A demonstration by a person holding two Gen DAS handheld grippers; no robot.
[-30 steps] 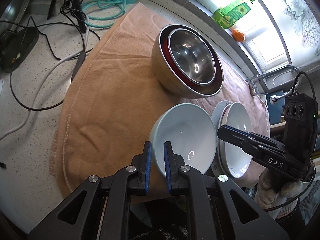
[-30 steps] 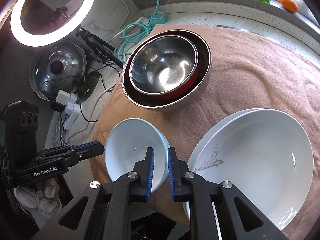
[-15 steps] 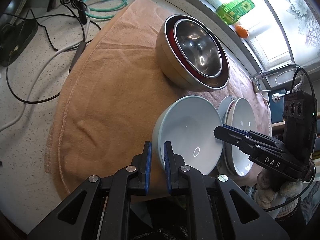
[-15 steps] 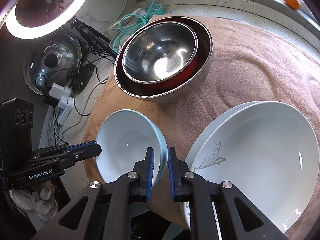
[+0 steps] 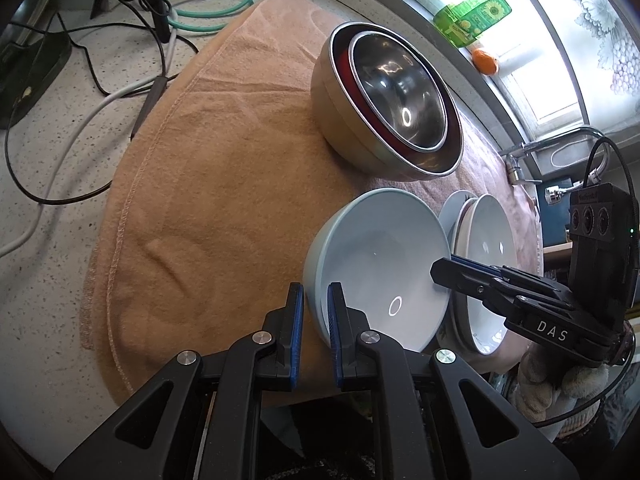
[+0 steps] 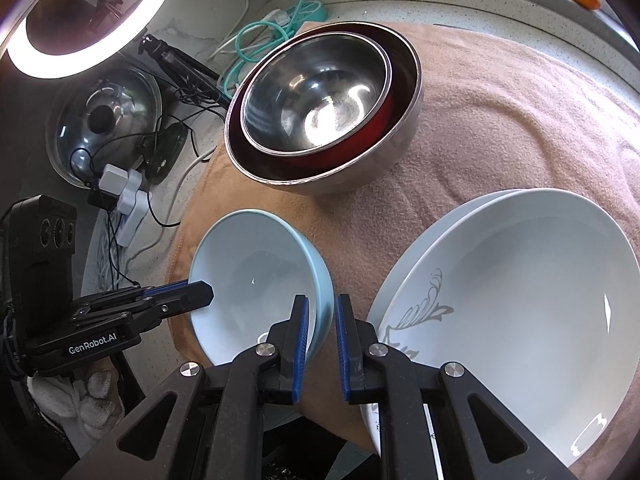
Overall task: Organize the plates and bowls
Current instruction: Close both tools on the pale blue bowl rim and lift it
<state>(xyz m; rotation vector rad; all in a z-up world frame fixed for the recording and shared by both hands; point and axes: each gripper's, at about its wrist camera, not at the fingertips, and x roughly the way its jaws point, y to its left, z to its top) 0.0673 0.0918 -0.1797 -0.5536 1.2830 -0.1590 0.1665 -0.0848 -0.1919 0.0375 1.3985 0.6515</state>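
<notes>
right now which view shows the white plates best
The right wrist view: the white plates fill its lower right, with the stacked rims and the grey leaf pattern on the lower plate plain to see. In the left wrist view the plates are small and partly hidden behind the blue bowl and the right gripper.

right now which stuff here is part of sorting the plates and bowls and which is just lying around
Part of the job:
light blue bowl, held by both grippers
nested steel bowls
stacked white plates

Just lying about:
towel
teal hose
cables
ring light
glass lid
green bottle
</notes>
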